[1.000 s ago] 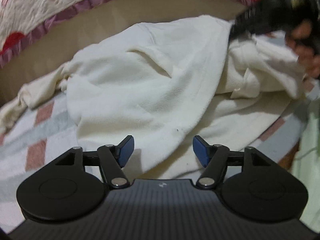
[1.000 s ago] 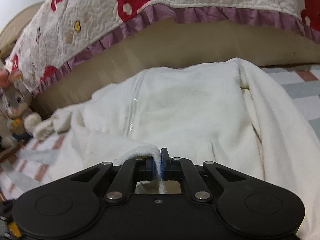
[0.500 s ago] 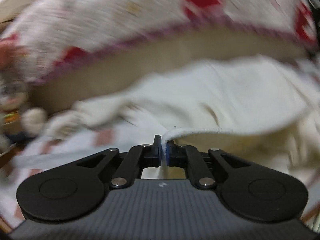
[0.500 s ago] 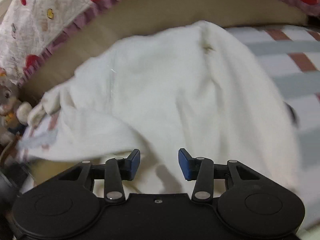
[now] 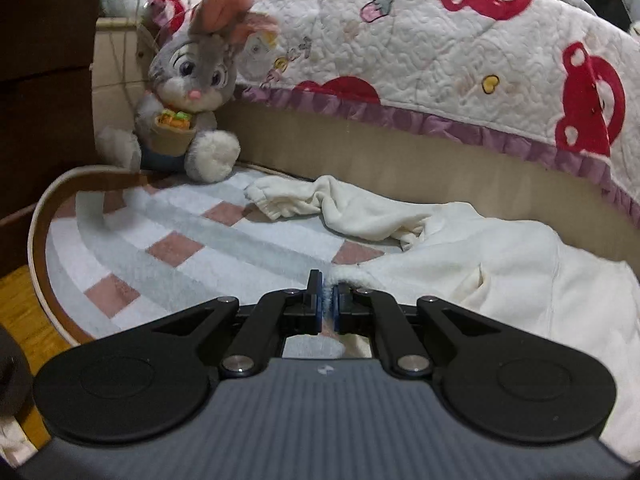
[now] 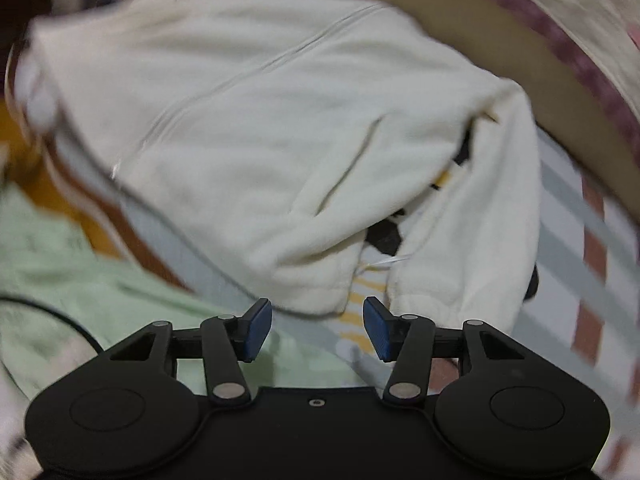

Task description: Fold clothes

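Observation:
A cream fleece zip jacket (image 5: 500,264) lies on a checked pink, grey and white cover (image 5: 188,232), one sleeve (image 5: 320,204) trailing left toward the sofa back. My left gripper (image 5: 327,300) is shut on the jacket's fluffy edge and holds it just above the cover. In the right wrist view the same jacket (image 6: 256,128) spreads out below, its zip running diagonally. My right gripper (image 6: 316,330) hovers over the jacket's lower hem, its jaws opening, with nothing between the blue pads (image 6: 256,330).
A grey plush rabbit (image 5: 192,92) sits at the back left against the beige sofa back (image 5: 400,164), under a white quilt with red prints (image 5: 440,52). A pale green cloth (image 6: 80,280) lies at the lower left beyond the cushion's brown edge (image 6: 136,248).
My left gripper closed on the jacket's edge and carried it left, bringing the rabbit into view. My right gripper let go of the hem it pinched, opened and tipped down over the jacket.

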Tool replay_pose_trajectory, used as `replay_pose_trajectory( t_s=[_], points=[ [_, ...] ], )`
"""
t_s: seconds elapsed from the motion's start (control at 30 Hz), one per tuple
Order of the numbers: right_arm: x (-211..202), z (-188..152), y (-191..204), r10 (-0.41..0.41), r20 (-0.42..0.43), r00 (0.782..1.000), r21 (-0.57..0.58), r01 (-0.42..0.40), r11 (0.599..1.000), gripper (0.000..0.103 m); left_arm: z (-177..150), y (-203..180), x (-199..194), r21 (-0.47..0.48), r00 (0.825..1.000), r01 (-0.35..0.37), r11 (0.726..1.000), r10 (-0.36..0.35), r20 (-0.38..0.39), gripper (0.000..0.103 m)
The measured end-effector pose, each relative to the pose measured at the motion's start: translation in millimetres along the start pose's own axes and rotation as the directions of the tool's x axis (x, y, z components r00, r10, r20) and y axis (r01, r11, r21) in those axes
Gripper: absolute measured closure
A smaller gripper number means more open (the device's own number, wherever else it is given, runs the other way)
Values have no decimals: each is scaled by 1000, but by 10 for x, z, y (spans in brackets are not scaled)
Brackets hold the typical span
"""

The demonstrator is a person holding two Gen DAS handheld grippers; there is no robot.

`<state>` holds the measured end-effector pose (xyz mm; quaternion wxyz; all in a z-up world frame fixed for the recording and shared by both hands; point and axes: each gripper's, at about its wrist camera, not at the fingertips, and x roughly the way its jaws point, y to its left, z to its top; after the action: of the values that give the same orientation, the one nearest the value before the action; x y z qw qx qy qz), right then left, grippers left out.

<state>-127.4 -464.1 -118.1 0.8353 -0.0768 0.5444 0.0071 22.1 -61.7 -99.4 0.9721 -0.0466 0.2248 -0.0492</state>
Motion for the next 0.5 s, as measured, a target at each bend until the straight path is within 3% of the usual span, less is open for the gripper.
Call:
replay_pose_trajectory(
  t_s=[0.2,0.4,0.47,0.5],
  points=[
    [381,236,159,72,-130,989,-117,-87,989,47,126,70,97,-40,999,33,999,-33,-6,98],
    [602,223,170,-1,-168,986,-149,-24,989,48,138,112,212,-48,998,58,997,-60,-29,98],
    [594,215,196,-61,-135,989,-167,38,985,55,133,141,246,-70,997,67,995,-70,-39,98],
    [572,220,176,-46,-115,992,-155,28,988,68,123,146,248,-81,996,71,994,-74,-42,98]
  ],
)
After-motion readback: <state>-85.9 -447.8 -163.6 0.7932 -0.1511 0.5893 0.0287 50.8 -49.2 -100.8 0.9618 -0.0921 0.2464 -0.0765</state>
